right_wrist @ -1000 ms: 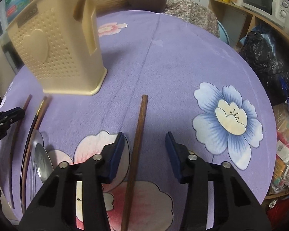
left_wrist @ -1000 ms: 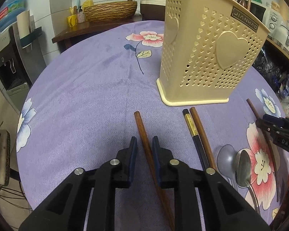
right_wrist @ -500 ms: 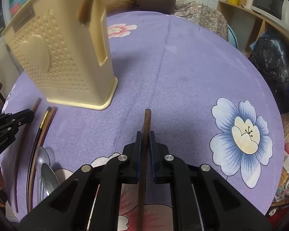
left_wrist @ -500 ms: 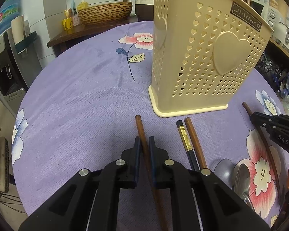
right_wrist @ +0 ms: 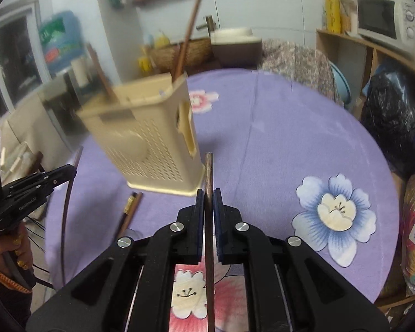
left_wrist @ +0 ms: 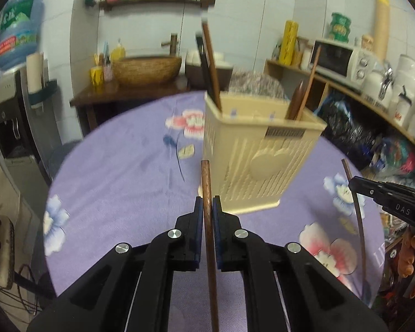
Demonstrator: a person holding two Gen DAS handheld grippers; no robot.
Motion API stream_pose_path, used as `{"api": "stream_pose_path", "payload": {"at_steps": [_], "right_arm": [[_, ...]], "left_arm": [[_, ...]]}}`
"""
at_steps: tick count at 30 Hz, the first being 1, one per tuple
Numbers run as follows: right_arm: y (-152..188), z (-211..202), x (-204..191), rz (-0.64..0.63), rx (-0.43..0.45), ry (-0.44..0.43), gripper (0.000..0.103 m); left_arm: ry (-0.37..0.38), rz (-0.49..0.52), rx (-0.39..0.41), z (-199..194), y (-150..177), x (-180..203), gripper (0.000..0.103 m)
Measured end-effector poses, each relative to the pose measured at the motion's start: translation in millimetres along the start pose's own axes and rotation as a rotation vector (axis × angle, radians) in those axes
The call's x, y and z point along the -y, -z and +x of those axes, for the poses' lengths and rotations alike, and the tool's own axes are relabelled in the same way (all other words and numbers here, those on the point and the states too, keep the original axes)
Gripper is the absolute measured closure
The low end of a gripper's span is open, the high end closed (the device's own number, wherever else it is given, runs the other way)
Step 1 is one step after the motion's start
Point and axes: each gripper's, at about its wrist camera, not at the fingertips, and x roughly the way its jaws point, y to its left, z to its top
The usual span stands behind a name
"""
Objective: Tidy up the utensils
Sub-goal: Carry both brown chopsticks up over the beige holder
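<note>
On the left side of the round surface (left_wrist: 119,182), draped in a purple flowered cloth, the left tongs (left_wrist: 207,207) are clamped tight on a brown wooden chopstick (left_wrist: 207,191). It runs straight along the line of the tongs, its far tip sticking out past the pads and its near end running out of the bottom of the left wrist view. It is held up off the cloth.

Beyond those tongs and a little to their right stands the cream plastic utensil basket (left_wrist: 257,166), perforated, with a raised heart on its front. Several dark sticks (left_wrist: 210,66) already stand in it, leaning against its left and right corners; the blur makes them hard to count.

Near the basket's foot, seen from the right wrist view, two more chopsticks (right_wrist: 128,213) lie side by side on the cloth, one black with a gold band, one brown. A bit of grey metal shows just behind their near ends, too hidden to name.

Farther right, the right tongs (right_wrist: 209,207) are pinched shut on a second brown chopstick (right_wrist: 209,177), again lined up with the jaws, its tip pointing toward the basket's near right corner and raised above the cloth. In the left wrist view the same tongs (left_wrist: 357,184) appear at the right edge with that chopstick (left_wrist: 358,221) running through them.

A large blue and white flower (right_wrist: 334,215) is printed on the cloth to the right.
</note>
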Motion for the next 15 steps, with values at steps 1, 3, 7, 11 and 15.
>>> {"api": "stream_pose_path", "payload": {"at_steps": [1,3,7,11,15], "right_arm": [[-5.4,-11.8,1.0,0.002,0.026,-0.011,0.095],[-10.3,-30.4,-0.1,0.002,0.062,-0.023,0.096],[-23.0,-63.7,1.5,0.005,0.131,-0.052,0.096],[-28.8,-79.1,-1.0,-0.013,0.167,-0.051,0.096],[-31.9,-81.2,-3.4,-0.017,0.178,-0.06,0.096]], "left_arm": [[0.001,0.004,0.028,-10.3,-4.3,0.4,0.095],[0.008,0.004,0.072,-26.2,-12.4,0.8,0.095],[0.007,0.013,0.149,-49.9,-24.5,4.6,0.095],[-0.003,0.023,0.18,-56.0,-29.3,5.5,0.095],[-0.008,0.019,0.183,-54.9,-29.6,4.9,0.095]]}}
